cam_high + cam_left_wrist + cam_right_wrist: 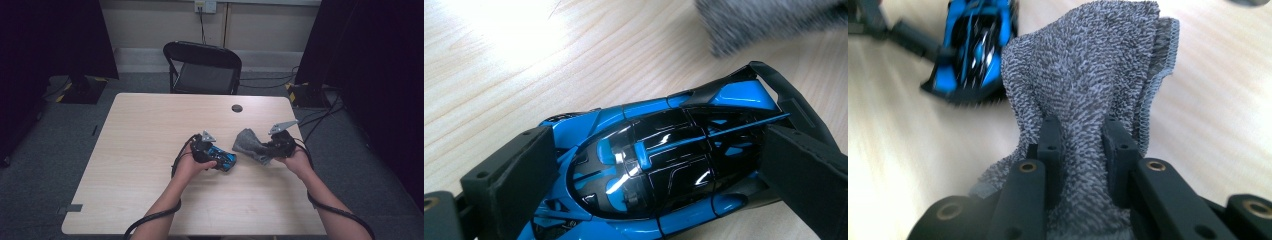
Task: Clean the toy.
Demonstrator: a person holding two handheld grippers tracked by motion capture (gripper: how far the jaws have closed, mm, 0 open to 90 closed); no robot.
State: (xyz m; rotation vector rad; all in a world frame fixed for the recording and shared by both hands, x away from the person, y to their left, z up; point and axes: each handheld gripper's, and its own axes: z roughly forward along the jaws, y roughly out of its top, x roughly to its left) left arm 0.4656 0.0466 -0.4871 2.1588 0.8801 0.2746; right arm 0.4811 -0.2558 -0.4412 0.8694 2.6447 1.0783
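Two claws grip: left claw (pixel 654 165) clamps the blue toy car (pixel 659 165), right claw (pixel 1080 145) pinches the grey cloth (pixel 1088 65)

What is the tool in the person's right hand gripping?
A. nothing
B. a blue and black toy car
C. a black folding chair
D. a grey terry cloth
D: in the right gripper view the right gripper has its two black jaws pinched on a fold of the grey terry cloth, while the blue and black toy car lies farther off.
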